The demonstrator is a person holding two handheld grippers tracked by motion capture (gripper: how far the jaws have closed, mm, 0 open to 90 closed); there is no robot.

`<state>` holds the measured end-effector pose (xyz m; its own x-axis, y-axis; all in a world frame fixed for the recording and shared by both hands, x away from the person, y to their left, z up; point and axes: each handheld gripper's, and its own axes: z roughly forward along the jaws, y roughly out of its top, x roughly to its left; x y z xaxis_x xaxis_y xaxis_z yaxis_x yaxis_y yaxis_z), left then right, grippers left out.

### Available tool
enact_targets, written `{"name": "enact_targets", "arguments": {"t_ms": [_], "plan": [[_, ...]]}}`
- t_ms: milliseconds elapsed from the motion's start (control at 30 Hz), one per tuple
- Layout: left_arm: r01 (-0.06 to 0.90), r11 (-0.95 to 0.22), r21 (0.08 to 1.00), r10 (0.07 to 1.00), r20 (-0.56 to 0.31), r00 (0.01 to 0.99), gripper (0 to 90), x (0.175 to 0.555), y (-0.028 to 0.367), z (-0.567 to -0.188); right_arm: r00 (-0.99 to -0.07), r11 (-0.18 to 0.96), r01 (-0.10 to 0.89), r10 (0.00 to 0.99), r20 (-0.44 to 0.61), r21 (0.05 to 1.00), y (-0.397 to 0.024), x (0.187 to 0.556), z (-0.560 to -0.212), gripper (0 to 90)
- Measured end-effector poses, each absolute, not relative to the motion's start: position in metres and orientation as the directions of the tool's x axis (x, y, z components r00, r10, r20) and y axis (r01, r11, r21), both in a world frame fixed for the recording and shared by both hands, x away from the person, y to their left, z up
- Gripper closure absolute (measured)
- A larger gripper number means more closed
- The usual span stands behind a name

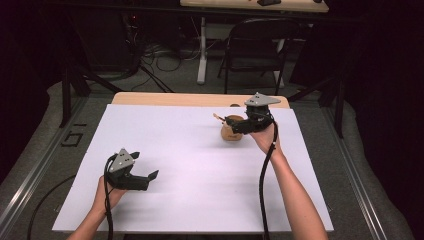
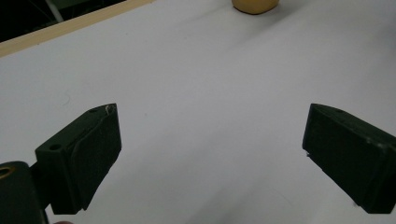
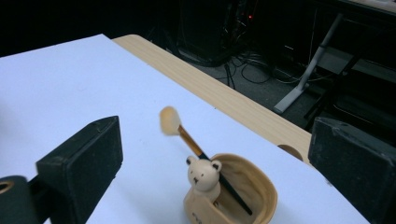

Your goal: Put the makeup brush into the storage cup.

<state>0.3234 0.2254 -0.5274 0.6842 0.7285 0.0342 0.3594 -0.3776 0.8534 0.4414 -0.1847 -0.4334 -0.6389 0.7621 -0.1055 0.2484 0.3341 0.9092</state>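
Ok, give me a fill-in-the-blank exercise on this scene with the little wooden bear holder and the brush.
1. The brush leans inside the tan wooden holder that has a small ____ figure on its rim.
2. The right gripper has its jaws ____, nothing clamped.
3. The left gripper hovers over the ____ sheet.

Missing: bear; open; white

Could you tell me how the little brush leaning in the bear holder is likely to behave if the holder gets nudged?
The brush leans loosely against the rim of the bear holder, tuft end high, so it would probably slide or swing round. It looks thin and light, likely easy to knock out. The holder seems squat and wide, so it should sooner skid on the white sheet than tip.
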Motion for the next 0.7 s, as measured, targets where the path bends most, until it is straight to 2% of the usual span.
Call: {"name": "enact_targets", "arguments": {"t_ms": [700], "plan": [[0.338, -0.359, 0.870, 0.733, 0.038, 0.679, 4.2, 0.320, 0.225, -0.524, -0.684, 0.301, 0.184, 0.723, -0.098, 0.936, -0.189, 0.390, -0.453, 0.0]]}}
